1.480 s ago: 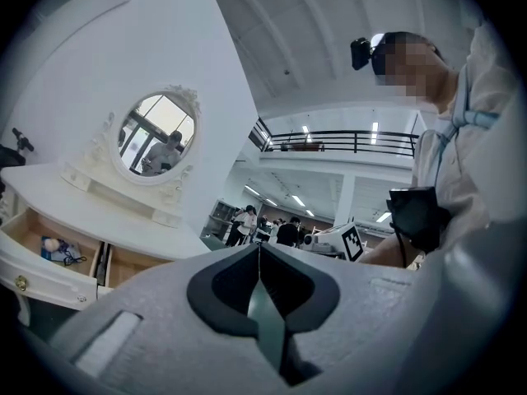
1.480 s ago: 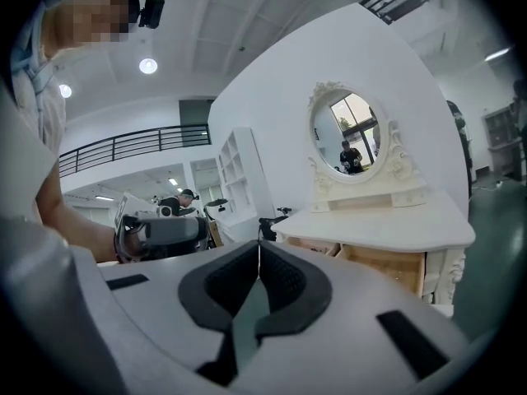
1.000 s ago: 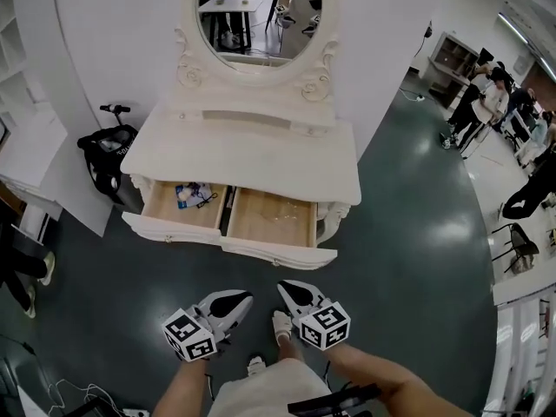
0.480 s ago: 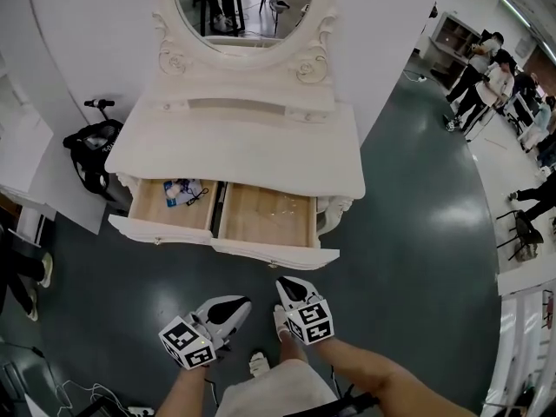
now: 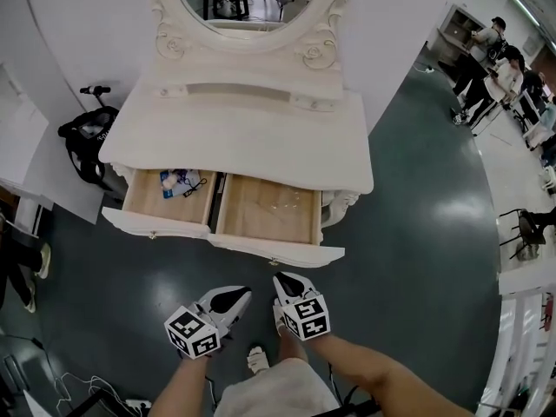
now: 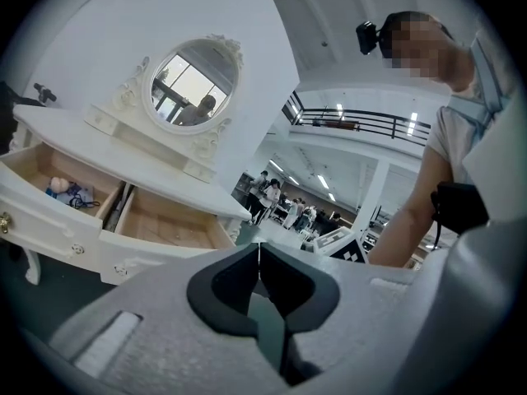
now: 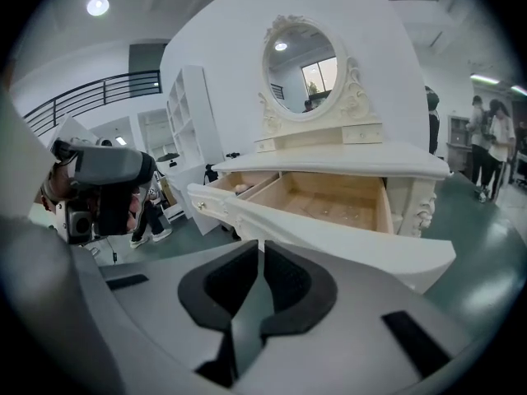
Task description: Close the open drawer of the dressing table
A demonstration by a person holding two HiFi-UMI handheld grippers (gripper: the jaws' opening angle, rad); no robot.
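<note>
**Drawer open, both grippers short of it**

Dressing table (image 5: 234,137): its wide drawer (image 5: 226,240) stands out from the table's front, with two wooden compartments exposed. Both grippers are held low in front of the table, clear of the drawer front, tips aimed toward it. Left gripper (image 5: 233,297) is before the table's middle, jaws pressed together on nothing. Right gripper (image 5: 290,281) is just beside it, slightly nearer the table, jaws likewise together and empty. Bare forearms reach in toward the table. Small items (image 5: 178,181) lie in the table's left compartment, as the head view shows it.
</note>
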